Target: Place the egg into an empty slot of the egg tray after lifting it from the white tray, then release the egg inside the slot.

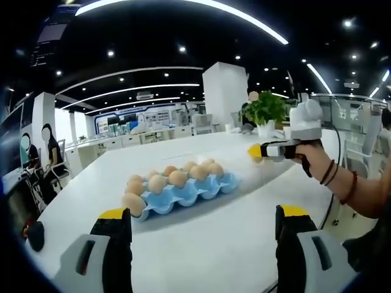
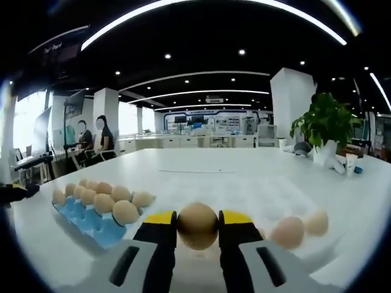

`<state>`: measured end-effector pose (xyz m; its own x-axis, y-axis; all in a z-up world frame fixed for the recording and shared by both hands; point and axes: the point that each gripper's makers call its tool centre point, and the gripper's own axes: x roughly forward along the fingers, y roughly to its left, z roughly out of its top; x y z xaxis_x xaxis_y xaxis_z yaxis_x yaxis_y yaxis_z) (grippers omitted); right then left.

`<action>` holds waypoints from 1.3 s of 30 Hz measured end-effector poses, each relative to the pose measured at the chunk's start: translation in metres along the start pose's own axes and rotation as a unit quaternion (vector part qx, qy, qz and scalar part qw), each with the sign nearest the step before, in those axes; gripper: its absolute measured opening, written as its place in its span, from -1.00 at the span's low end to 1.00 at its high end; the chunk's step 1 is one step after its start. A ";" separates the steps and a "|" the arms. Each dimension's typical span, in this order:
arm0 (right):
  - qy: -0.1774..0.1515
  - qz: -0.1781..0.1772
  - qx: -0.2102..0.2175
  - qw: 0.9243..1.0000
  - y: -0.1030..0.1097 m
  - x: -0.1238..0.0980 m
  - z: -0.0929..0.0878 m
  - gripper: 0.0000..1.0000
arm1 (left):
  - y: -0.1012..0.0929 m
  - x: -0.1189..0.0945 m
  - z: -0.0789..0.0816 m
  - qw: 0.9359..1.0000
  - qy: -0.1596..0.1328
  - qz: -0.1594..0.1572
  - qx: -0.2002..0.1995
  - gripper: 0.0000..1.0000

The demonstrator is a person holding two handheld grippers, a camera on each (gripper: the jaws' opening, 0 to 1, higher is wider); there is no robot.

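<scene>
Egg, smooth brown oval (image 2: 197,224), pinched in the right tool (image 2: 197,227) above the white desk (image 2: 244,177), should travel low and level left to the blue moulded egg tray (image 2: 91,221) before release

Bright room, lit by curved ceiling light strips (image 1: 183,5) and small spotlights. White table (image 2: 244,177) glares pale, nearly washed out. Soft shadow beside the blue egg tray (image 1: 183,192). Strong fisheye bending at edges; both views slightly soft, background hazy.

Brown egg (image 2: 197,224) between right tongs (image 2: 197,227)
</scene>
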<state>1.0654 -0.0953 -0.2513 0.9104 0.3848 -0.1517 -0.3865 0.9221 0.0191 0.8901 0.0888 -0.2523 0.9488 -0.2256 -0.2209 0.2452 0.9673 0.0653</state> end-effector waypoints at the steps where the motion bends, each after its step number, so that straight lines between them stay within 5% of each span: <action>1: 0.000 0.005 0.000 1.000 0.003 0.000 0.001 -0.45 | 0.000 0.000 0.000 1.000 0.000 0.000 0.000 1.00; 39: 0.006 0.181 -0.008 0.983 0.139 0.014 0.011 -0.45 | 0.005 0.001 0.000 1.000 0.002 -0.002 0.009 1.00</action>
<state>1.0261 0.0387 -0.2394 0.7107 0.6876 -0.1485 -0.6878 0.7235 0.0587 0.8919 0.0932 -0.2527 0.9470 -0.2293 -0.2248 0.2528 0.9640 0.0819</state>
